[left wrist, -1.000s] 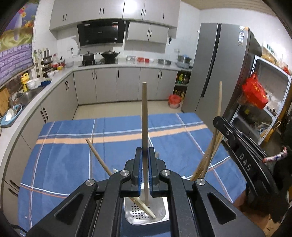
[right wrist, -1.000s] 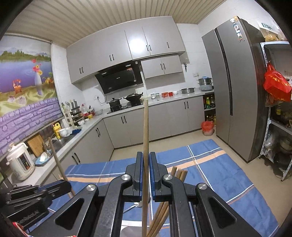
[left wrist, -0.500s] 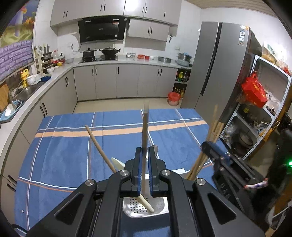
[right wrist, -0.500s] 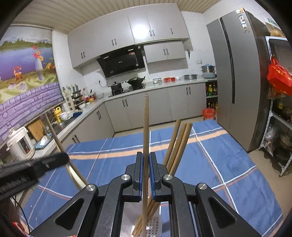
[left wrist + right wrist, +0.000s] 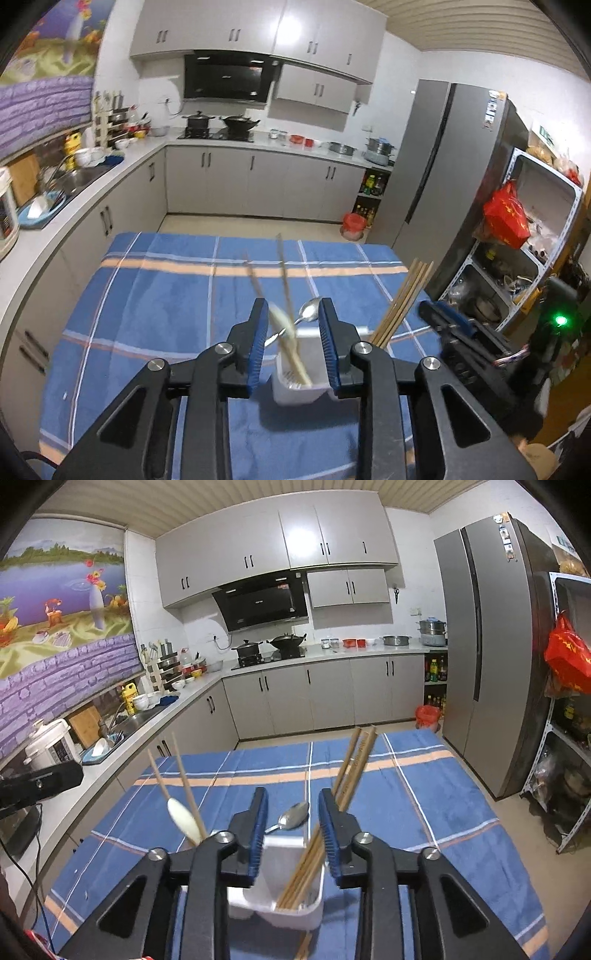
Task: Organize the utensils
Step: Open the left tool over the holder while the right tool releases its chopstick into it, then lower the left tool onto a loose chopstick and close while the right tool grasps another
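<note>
A white utensil holder point(image 5: 299, 387) point(image 5: 280, 904) stands on the blue striped cloth. My left gripper point(image 5: 291, 347) is open above its left compartment, where two chopsticks point(image 5: 286, 291) and a white spoon point(image 5: 280, 321) lean. My right gripper point(image 5: 291, 830) is open above the right compartment, which holds several wooden chopsticks point(image 5: 351, 771) point(image 5: 402, 302). A metal spoon point(image 5: 293, 818) point(image 5: 310, 308) lies on the cloth just beyond the holder. The left pair of chopsticks and the white spoon point(image 5: 183, 818) also show in the right wrist view.
The table with the blue cloth point(image 5: 166, 295) point(image 5: 424, 794) stands in a kitchen. Grey cabinets point(image 5: 258, 188) run along the back and left. A grey fridge point(image 5: 491, 664) and a metal shelf point(image 5: 535, 258) stand at the right.
Both grippers have opened and let go of their chopsticks, which now lean in the holder. Both grippers have drawn back and up from the holder.
</note>
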A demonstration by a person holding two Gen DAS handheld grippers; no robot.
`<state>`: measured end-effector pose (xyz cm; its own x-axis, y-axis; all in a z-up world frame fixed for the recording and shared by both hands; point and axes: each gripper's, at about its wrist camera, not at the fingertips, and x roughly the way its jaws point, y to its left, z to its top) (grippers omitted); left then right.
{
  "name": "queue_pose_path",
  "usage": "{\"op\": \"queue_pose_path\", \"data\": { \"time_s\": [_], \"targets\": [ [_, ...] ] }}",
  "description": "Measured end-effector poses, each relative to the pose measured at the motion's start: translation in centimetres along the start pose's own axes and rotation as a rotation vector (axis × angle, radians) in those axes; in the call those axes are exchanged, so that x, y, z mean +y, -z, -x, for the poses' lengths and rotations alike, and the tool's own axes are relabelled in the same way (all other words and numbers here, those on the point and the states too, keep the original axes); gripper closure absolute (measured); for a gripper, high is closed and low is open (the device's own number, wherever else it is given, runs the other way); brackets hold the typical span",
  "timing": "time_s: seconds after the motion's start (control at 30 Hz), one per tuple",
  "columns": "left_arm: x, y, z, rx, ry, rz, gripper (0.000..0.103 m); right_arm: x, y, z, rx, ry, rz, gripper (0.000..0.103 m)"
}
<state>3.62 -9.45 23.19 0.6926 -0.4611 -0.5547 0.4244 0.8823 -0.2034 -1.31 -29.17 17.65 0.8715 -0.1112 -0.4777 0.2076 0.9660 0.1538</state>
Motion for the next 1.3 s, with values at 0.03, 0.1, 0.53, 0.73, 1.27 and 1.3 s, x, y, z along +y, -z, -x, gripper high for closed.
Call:
{"op": "queue_pose_path", "data": {
  "time_s": [0.03,0.1,0.53,0.73,1.27,1.3],
  "targets": [
    [0.5,0.6,0.5,0.004,-0.010,0.009,0.070,-0.2,0.6,0.6,0.017,0.000,-0.003,0.058],
    [1.7,2.0,1.7,0.014,-0.036,0.035,0.065,-0.8,2.6,1.5,0.092,-0.008,-0.014,0.058],
    [6.4,14.2,4.1,0.216,-0.099,0.138,0.065,1.2,16.8,1.0,0.545,-0.046,0.037,0.086],
    [6.3,16.3,5.0,0.239,-0.087,0.113,0.065,2.1,18.3,0.7,0.571,0.006,0.061,0.086],
    [0.4,18.4,1.2,0.381,0.066,0.002,0.065,-2.6,17.8,1.4,0.576,0.207,0.024,0.096],
    [-0.4,18.8,0.6,0.397,0.077,-0.017,0.065,-3.4,17.7,1.7,0.575,0.218,0.012,0.096]
  ]
}}
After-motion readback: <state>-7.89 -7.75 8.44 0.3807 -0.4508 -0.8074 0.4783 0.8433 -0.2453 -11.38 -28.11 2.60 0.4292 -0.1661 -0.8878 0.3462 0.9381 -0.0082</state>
